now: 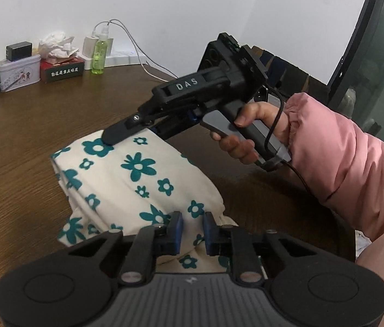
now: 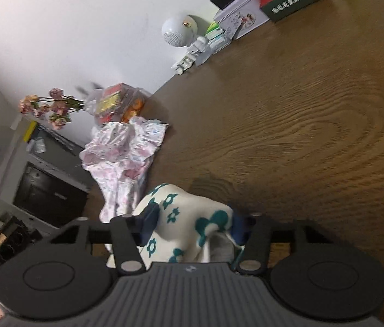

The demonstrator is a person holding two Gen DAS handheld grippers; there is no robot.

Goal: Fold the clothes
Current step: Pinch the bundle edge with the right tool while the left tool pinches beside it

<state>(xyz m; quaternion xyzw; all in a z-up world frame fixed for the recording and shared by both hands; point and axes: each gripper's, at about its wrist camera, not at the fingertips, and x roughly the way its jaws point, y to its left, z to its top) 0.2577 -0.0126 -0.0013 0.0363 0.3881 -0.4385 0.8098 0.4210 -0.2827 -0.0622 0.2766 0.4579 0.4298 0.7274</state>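
**A:** Where is the garment lying?

**B:** The cream cloth with teal flowers [image 1: 137,174] is lying folded in a thick bundle on the brown wooden table [image 1: 23,136], near the front edge. Both grippers are working on it from opposite ends.

**A:** What is the left gripper [image 1: 193,234] doing?

**B:** Its blue pads are sitting close together with a raised ridge of the cloth's near edge pinched between them — it is clamping the fabric.

**A:** And the right one?

**B:** From the left wrist view, the right gripper [image 1: 110,137] is pointing down at the far corner of the bundle, its black finger tips resting on the fabric, with a hand [image 1: 249,133] in a pink sleeve [image 1: 350,163] squeezing the handle. From its own camera, the right gripper [image 2: 192,224] is holding a fat bunch of the cloth [image 2: 189,218], which is filling the whole gap between the pads — they are pressing on it from both sides.

**A:** Anything else on the table?

**B:** A crumpled pink-and-white printed garment [image 2: 121,158] is lying well apart at the table's edge, and by the wall a pale tin [image 1: 19,73], a red box [image 1: 61,69] and a green spray bottle [image 1: 99,54] are standing in a row.
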